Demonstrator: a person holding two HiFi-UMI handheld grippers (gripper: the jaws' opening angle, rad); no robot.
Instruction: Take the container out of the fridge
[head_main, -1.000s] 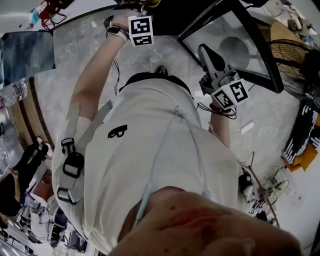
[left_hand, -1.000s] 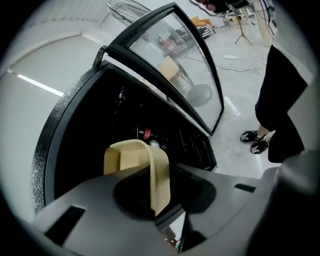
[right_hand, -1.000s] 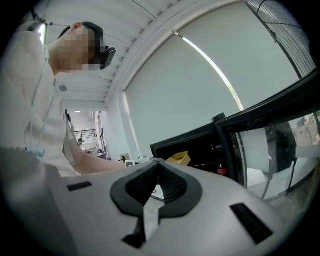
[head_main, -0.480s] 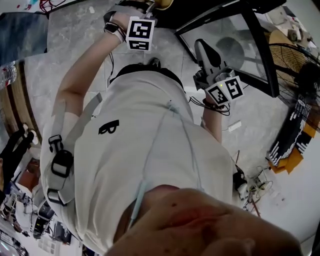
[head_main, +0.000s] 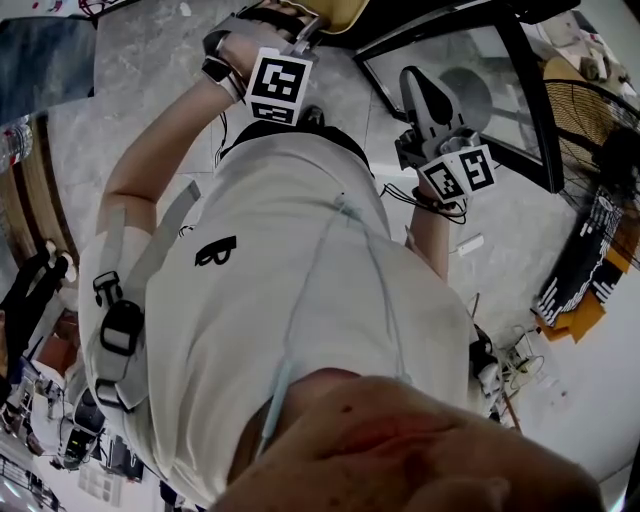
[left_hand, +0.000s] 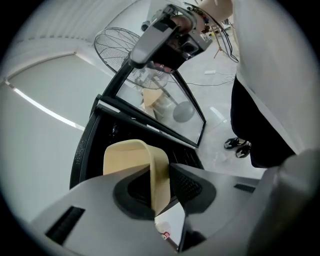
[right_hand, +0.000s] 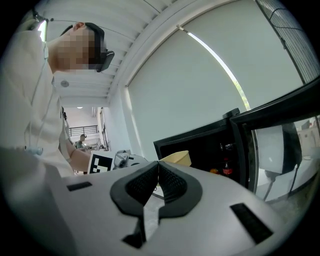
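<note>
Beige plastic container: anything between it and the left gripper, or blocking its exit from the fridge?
Nothing visible. The left gripper clamps the beige plastic container, and the black fridge has its glass door open.

Standing fan (left_hand: 116, 47), floor cables (head_main: 520, 372), black shoes (left_hand: 238, 145)

Head cam steep down; both gripper cams close, sharing fridge (left_hand: 89, 150) (right_hand: 200, 142)
</note>
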